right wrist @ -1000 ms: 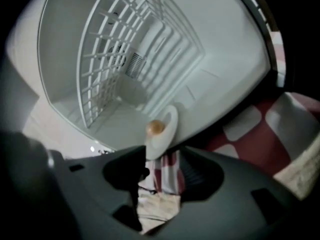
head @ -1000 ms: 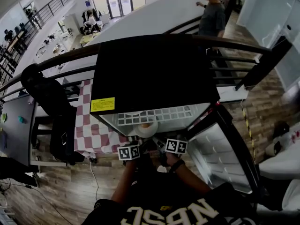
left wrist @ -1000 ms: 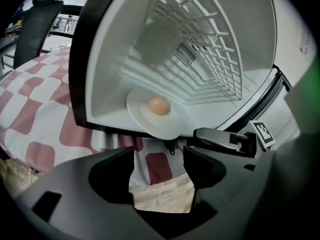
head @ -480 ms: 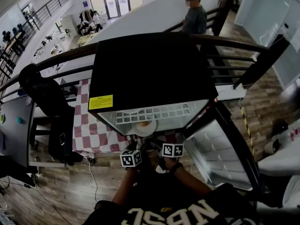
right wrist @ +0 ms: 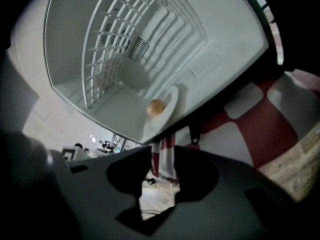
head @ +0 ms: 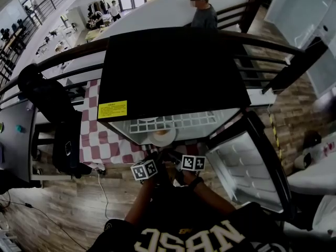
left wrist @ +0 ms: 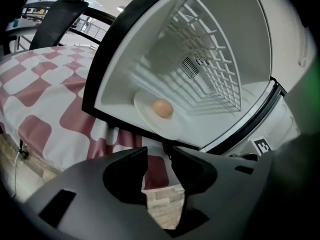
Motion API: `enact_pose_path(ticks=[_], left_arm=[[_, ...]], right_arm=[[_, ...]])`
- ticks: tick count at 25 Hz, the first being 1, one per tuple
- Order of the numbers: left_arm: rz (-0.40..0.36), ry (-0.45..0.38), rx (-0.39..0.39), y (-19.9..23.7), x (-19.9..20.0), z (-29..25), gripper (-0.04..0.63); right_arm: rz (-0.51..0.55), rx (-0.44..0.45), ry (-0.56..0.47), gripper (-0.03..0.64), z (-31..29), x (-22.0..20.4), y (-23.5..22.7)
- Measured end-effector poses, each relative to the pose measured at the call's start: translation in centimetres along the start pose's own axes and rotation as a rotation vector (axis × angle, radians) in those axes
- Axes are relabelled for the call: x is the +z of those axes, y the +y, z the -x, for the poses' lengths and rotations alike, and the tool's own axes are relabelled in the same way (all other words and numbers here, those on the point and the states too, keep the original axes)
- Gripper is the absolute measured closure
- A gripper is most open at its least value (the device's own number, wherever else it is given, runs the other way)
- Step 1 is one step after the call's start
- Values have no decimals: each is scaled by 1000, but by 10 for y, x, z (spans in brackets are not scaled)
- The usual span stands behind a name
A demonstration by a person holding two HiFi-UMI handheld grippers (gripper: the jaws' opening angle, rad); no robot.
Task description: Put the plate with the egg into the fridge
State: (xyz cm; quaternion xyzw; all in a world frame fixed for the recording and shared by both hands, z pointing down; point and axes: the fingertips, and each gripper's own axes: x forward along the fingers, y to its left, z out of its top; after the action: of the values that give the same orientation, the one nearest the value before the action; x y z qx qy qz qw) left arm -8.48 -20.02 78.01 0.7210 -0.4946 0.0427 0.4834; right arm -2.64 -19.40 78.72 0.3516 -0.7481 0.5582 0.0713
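Note:
A white plate (head: 160, 138) with a brown egg (head: 161, 133) lies on the floor of the open black fridge (head: 173, 72), just inside its front edge. In the left gripper view the plate (left wrist: 172, 126) and egg (left wrist: 162, 108) sit a short way beyond my left gripper (left wrist: 159, 153). Its jaws are closing with nothing between them. The right gripper view shows the same plate (right wrist: 169, 101) and egg (right wrist: 156, 107) ahead of my right gripper (right wrist: 163, 156), also closing on nothing. Both grippers (head: 153, 161) (head: 176, 159) hang side by side just in front of the fridge opening.
The fridge door (head: 247, 164) stands swung open at the right. The fridge rests on a red-and-white checked tablecloth (head: 100, 140). A black chair with a jacket (head: 52, 109) stands at the left. A railing (head: 262, 41) runs behind, with a person in a cap (head: 200, 9) beyond it.
Both grippers have drawn back from the plate, which stays in the fridge, and their jaws have narrowed. The person behind the railing has walked to the left.

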Motion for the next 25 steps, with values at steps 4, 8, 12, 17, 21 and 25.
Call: enact_pose_path(ticks=[4, 8, 12, 17, 21, 25], left_arm=[[33, 8, 4, 3, 2, -2, 447], [55, 10, 2, 6, 8, -5, 471], [66, 43, 16, 15, 10, -10, 480], [75, 70, 2, 17, 13, -15, 480], [79, 94, -18, 15, 14, -21, 482], [80, 110, -35, 10, 19, -25, 482]], right_arm=[[-34, 3, -5, 480, -5, 0, 2], [-65, 6, -18, 495, -11, 3, 3], [-90, 14, -38, 505, -17, 9, 6], [-104, 15, -48, 518, -24, 16, 7], [-104, 14, -49, 522, -31, 23, 9], [-102, 12, -54, 531, -33, 34, 12]])
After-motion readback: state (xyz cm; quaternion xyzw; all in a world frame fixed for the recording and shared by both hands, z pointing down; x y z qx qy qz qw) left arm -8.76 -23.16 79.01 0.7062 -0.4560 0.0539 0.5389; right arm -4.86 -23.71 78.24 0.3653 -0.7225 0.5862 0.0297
